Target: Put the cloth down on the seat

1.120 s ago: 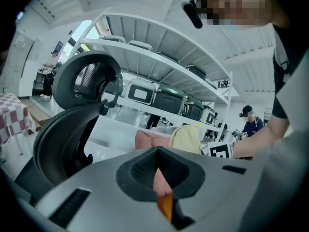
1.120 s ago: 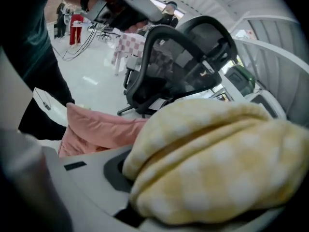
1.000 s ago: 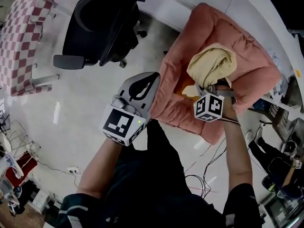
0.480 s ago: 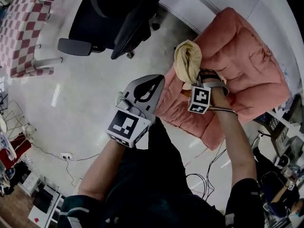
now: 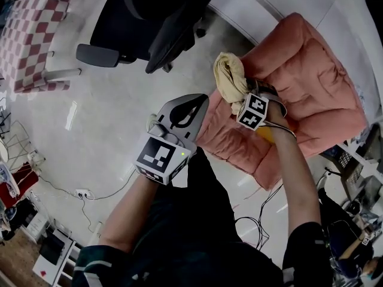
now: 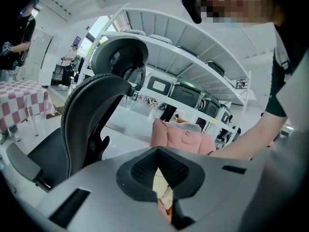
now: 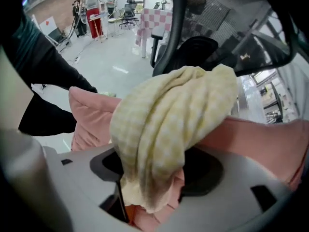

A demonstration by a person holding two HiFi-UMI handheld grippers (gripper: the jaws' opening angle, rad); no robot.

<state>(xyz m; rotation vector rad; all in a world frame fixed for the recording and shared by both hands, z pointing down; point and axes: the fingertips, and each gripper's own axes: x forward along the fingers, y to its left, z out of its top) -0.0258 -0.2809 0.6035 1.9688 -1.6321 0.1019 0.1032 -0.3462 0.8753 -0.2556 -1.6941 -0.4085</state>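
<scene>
A bunched pale yellow checked cloth [image 5: 229, 76] [image 7: 174, 115] sits at the left edge of the pink padded seat cushion [image 5: 311, 82] [image 7: 270, 144] [image 6: 179, 138]. My right gripper [image 5: 244, 95] [image 7: 152, 197] is right at it. Its jaws are opening, with the cloth hanging down between them and hiding the tips. My left gripper [image 5: 194, 97] [image 6: 158, 151] hovers over the floor beside the cushion's left corner, shut and empty, its tips meeting.
A black office chair [image 5: 149, 23] [image 6: 91, 115] stands just left of the cushion. A red-and-white checked table [image 5: 30, 34] is at the far left. White shelving [image 6: 193, 88] rises behind the cushion. Cables [image 5: 257, 220] lie on the floor by my legs.
The right gripper carried the cloth from the middle of the cushion toward its left edge. The left gripper has barely moved.
</scene>
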